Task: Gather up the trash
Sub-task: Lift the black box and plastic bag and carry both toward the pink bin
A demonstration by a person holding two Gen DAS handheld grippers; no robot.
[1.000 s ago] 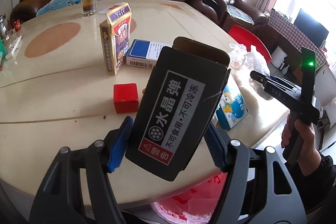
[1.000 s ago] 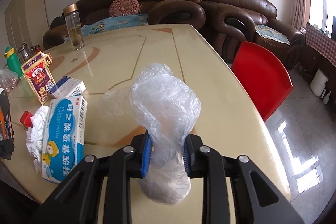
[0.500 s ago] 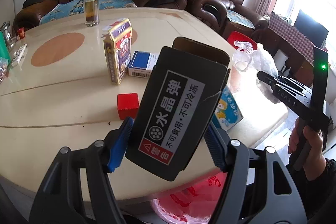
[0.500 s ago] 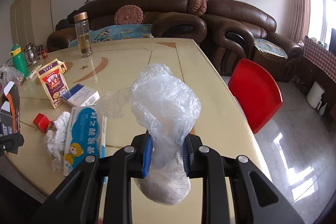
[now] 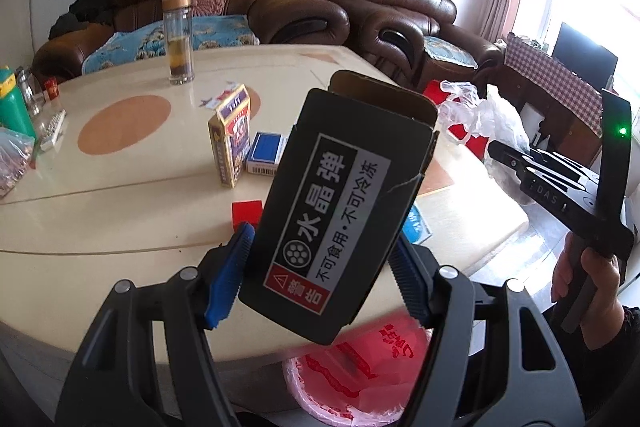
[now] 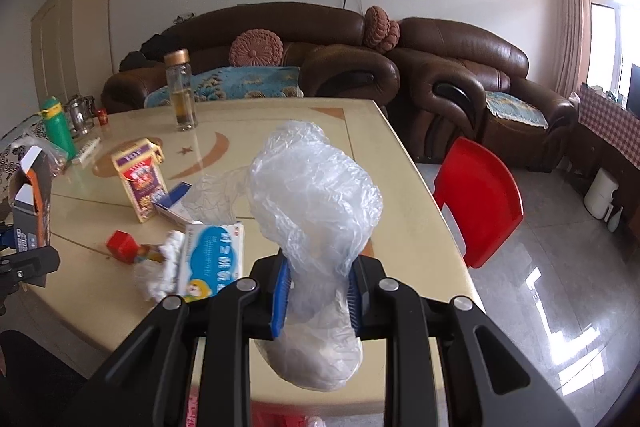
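both tongs have been raised and drawn back from the surface (image 5: pixel 120 195) since a second ago, so more of the room is seen and the red-lined bin (image 5: pixel 360 367) now shows below the near edge. the left tongs (image 5: pixel 320 279) are clamped on a black cardboard box (image 5: pixel 344 203), open at the top; the right tongs (image 6: pixel 316 291) are pinched together on a crumpled clear plastic bag (image 6: pixel 312 195). both pieces of trash are judged to be on their way to the bin. on the box, "水晶弹", "不可食用·不可冷冻" and a red "警告" panel can be read. "das" is seen on the right tongs in the left view. left on the surface are a playing-card box (image 6: pixel 140 187), a blue-and-white medicine box (image 6: pixel 212 259) and a crumpled tissue (image 6: pixel 156 275); their writing is too small to read.
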